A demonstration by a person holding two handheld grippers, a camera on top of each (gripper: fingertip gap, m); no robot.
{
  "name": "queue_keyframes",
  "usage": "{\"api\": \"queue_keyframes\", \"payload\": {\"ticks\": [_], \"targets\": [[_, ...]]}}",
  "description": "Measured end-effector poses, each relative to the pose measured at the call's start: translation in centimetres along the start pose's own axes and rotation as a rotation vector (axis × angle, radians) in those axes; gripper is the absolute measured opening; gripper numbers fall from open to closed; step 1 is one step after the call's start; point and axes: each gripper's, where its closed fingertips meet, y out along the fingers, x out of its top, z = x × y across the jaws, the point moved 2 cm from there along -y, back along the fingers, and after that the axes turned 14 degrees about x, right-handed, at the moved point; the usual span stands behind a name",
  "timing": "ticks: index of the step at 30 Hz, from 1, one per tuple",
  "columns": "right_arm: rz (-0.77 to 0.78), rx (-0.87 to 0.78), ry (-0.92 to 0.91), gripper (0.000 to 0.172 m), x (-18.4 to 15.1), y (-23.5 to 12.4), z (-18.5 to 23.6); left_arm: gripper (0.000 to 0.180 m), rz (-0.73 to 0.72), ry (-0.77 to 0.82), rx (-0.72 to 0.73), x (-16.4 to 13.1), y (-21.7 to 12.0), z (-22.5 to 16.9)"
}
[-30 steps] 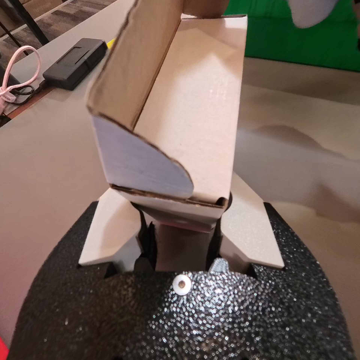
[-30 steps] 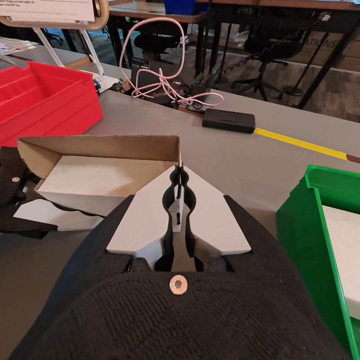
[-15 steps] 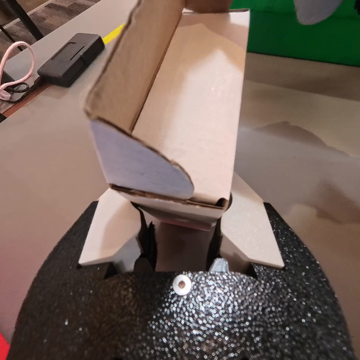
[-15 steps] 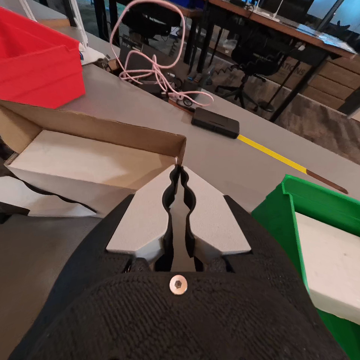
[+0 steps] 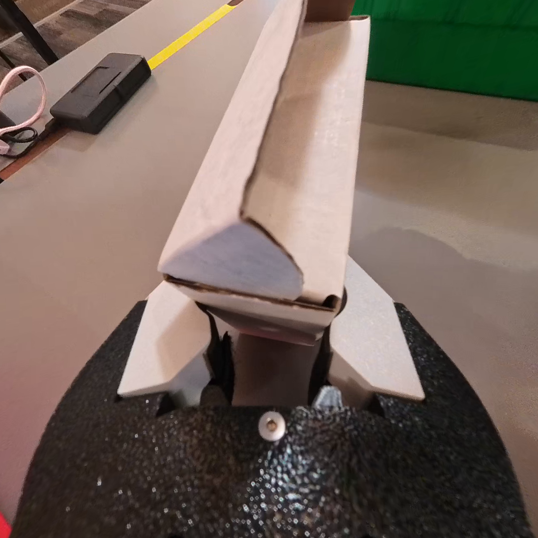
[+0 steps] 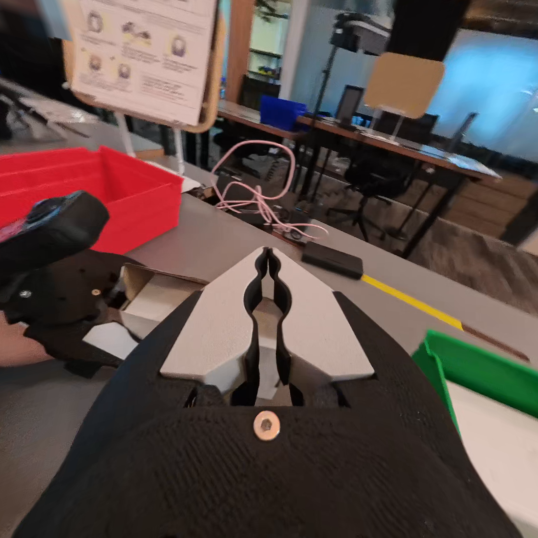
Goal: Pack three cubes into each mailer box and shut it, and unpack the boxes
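Observation:
A white mailer box [image 5: 314,145] runs straight away from me in the left wrist view. Its lid [image 5: 233,131] leans down over it, almost closed, with a side flap [image 5: 233,262] at the near end. My left gripper [image 5: 254,276] is shut on the box's near end, a finger [image 5: 369,334] on each side. The right wrist view shows the box [image 6: 154,294] low on the grey table with the left gripper [image 6: 116,314] at its left end. My right gripper [image 6: 266,251] is shut and empty, just above the box's near side.
A red bin [image 6: 131,198] stands at the back left and a green bin [image 6: 480,369] with a white flat thing inside at the right. A black device [image 6: 332,260], a pink cable [image 6: 256,198] and a yellow tape line [image 5: 186,37] lie beyond the box. The left gripper's tips are roughly 15 centimetres from the right gripper's. The yellow tape line [image 5: 186,37] is about equally far from each gripper, around 40 centimetres.
The lid has swung down from upright to almost closed. My right gripper, shut throughout, left the lid's corner and tilted upward. The left gripper's hold on the box end is unchanged.

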Motion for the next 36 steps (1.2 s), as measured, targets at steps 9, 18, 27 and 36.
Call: {"api": "queue_keyframes", "payload": {"ticks": [9,18,27,36], "targets": [[0.160,0.137,0.052,0.000,-6.9,3.4,3.2,0.081,-0.004,0.007,-0.004,0.0,-0.1,-0.1],[0.136,0.188,-0.316,0.000,-5.0,2.4,4.5,0.082,-0.041,0.068,-0.016,0.1,-0.3,-0.4],[0.761,0.500,-0.682,0.101,-10.5,-0.3,6.6,0.083,-0.329,0.516,-0.036,1.3,-1.8,-3.5],[0.715,0.353,-0.757,0.076,-10.2,-3.6,5.8,0.135,-0.650,0.315,-0.111,5.0,-5.2,-4.5]]}}
